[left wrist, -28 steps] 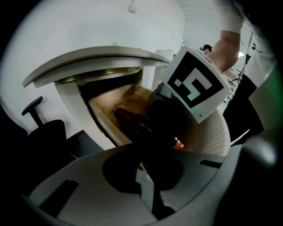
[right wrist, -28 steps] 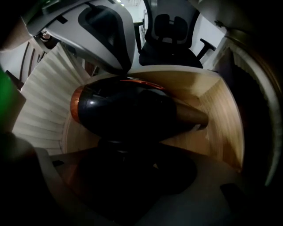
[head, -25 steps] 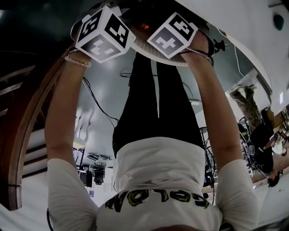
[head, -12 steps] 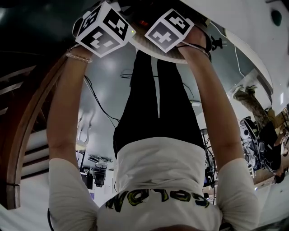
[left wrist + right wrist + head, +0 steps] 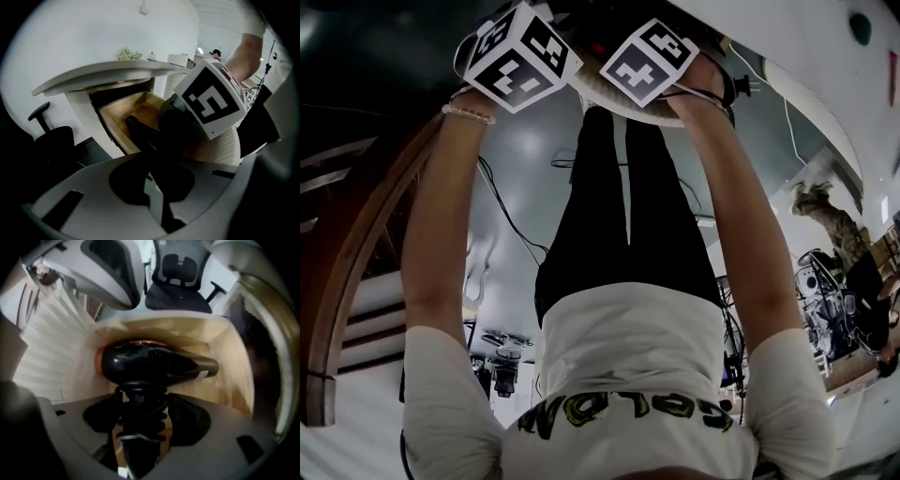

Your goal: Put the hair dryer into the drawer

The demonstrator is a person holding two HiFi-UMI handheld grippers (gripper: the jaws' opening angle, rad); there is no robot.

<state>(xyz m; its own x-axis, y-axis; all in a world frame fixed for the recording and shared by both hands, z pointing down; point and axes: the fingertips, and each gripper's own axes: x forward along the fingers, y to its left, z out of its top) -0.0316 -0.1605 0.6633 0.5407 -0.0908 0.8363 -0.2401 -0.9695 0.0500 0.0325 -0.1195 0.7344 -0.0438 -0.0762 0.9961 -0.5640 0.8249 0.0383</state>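
R gripper (image 5: pixel 142 397): pts straight down into drawer (image 5: pixel 234 357); jaws wide, just been opening; handle of hair dryer (image 5: pixel 154 363) sits betw. them, pads look clear of it.
L gripper (image 5: pixel 151 190): jaws nearly together, nothing betw.; just beside R one.
Dryer look: glossy black body, orange ring at rear, tapered nozzle w/ small white label; cord (image 5: pixel 139 414) coiled round handle.
Dryer location: on its side on floor of open pale-wood drawer, nozzle to view's right.
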